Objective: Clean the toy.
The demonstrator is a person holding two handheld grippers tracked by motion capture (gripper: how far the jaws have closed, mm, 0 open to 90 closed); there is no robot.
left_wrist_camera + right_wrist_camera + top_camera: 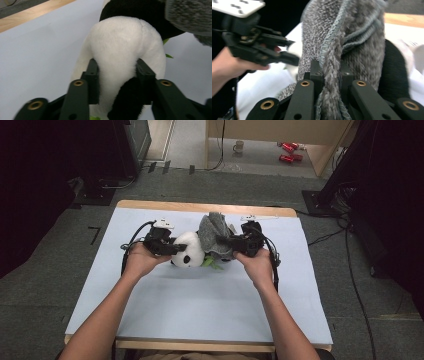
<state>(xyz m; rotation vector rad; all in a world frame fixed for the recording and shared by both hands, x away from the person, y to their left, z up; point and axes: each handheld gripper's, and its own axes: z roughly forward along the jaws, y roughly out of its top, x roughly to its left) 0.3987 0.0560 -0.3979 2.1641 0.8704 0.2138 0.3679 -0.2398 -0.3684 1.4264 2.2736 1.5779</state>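
High view: plush panda (pixel 189 249) at mid-table on the pale blue table cover (pixel 165 300), with a grey fleecy cloth (pixel 214 236) bunched against and over its right side, green felt leaves (pixel 211 263) poking out below. Left gripper view: left gripper (pixel 116 72) clamped on the panda's white body, jaws pressing into the plush from both sides, black limb just beneath. Right gripper view: right gripper (pixel 331 72) pinching a gathered fold of the grey cloth along its stitched hem, jaws nearly together with fabric between them, the panda's black patch just behind.

Step in hand, by judgement: steadying the toy with one tool while working the cloth with the other, either draping it over the panda or peeling it away; impossible to tell which from these views. Next move calls for keeping the left grip firm so the soft toy does not roll, and drawing the cloth smoothly so the hem does not slip out of the pinch.

Pose: both forearms reaching forward from the near edge, left hand (pixel 140 260) and right hand (pixel 256 264) wrapped around the tool bodies, grippers angled inward toward each other, close on either side of the toy, cables trailing outward.
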